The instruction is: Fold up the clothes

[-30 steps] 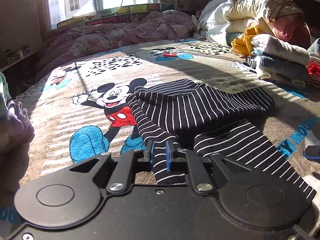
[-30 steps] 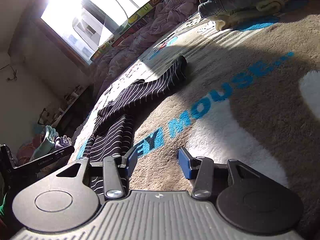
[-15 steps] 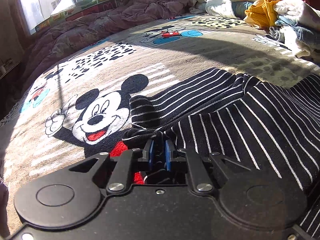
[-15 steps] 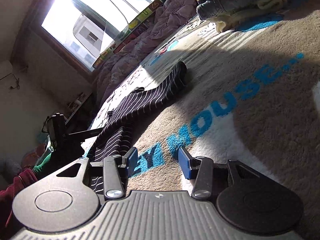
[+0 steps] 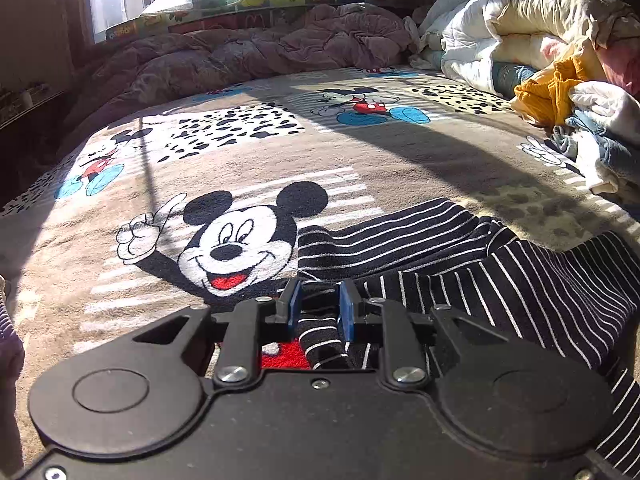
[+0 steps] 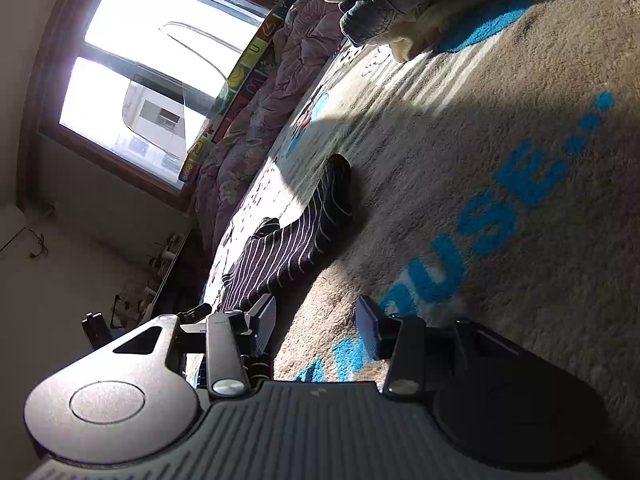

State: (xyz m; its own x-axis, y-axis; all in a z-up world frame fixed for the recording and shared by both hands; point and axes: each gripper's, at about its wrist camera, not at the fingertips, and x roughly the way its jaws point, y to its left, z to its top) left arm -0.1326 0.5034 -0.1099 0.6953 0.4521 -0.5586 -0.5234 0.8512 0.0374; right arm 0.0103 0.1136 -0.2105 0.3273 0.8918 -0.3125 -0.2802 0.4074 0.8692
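Both claws gape: left claw (image 5: 319,304) straddles the striped garment (image 5: 500,276), right claw (image 6: 316,320) over the blanket (image 6: 500,160).

Clothes pile (image 5: 592,92) blocks the right; blanket (image 5: 248,160) ahead lies open.

Black white-striped garment (image 5: 500,280) lies partly folded on the blanket (image 5: 280,160).

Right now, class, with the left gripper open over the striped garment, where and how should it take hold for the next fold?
Grip the striped garment at the narrow folded strip between the left gripper fingers, coming from the near edge, low over the blanket. That strip is bunched and raised, so it pinches easily; the flat body beyond offers no edge.
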